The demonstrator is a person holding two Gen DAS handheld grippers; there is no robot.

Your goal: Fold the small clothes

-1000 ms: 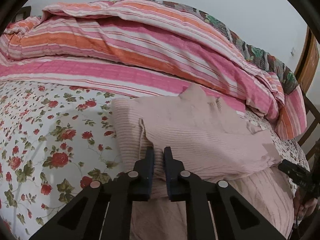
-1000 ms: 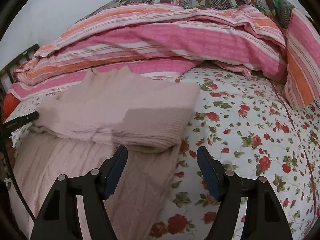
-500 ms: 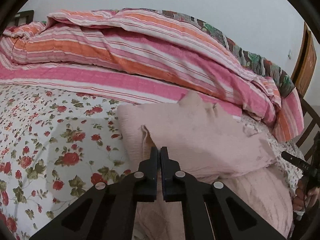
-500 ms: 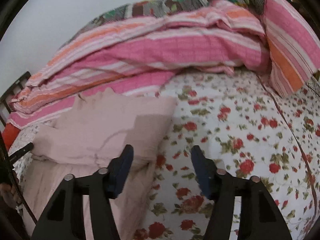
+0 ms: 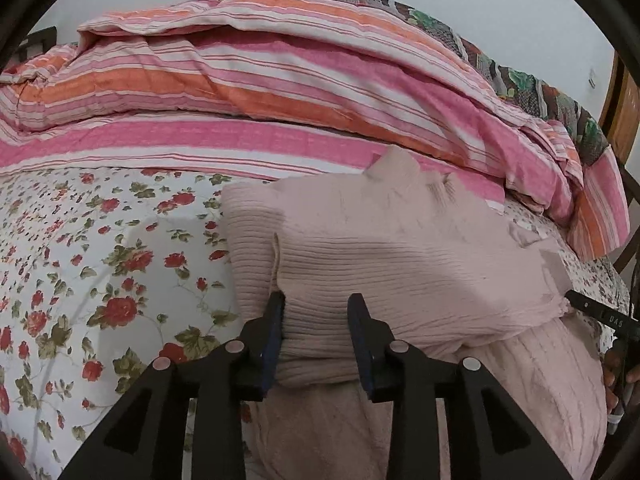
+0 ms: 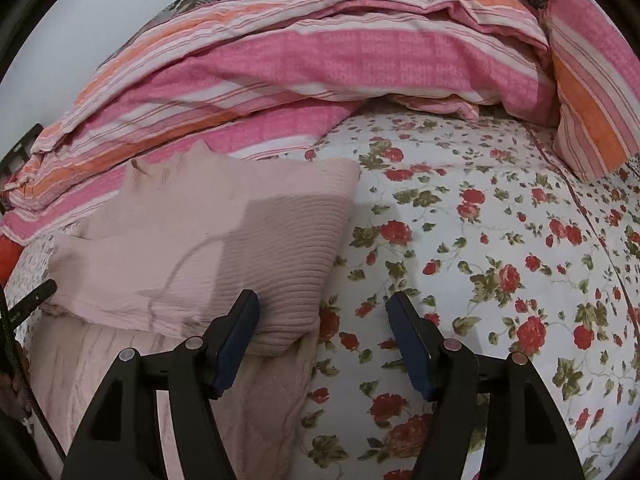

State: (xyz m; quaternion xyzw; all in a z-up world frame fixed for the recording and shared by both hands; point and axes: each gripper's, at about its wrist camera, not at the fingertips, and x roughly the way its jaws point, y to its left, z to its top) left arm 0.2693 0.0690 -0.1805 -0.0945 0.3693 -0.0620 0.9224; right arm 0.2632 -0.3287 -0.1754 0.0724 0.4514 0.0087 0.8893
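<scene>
A pale pink ribbed sweater [image 5: 400, 264] lies folded on the floral bed sheet, its upper part doubled over a cable-knit lower part [image 5: 540, 380]. My left gripper [image 5: 316, 300] is at the fold's near left edge. Its jaws are opening, a bulge of ribbed fabric sits between them, and the left finger [image 5: 274, 320] brushes the fold. In the right wrist view the sweater [image 6: 200, 248] lies at the left. My right gripper [image 6: 323, 300] stands open astride its near right corner, one finger over the knit and the other over the sheet [image 6: 500, 240].
A heaped pink and orange striped quilt [image 5: 280, 80] runs along the far side of the bed, with a striped pillow [image 6: 592, 92] at its end. A black bar [image 5: 600, 312] with a cable and a person's hand [image 5: 616, 372] sit beside the sweater.
My left gripper's jaws, pinched together on the fold before, have parted. The right gripper has drawn closer to the sweater's corner and stays open.
</scene>
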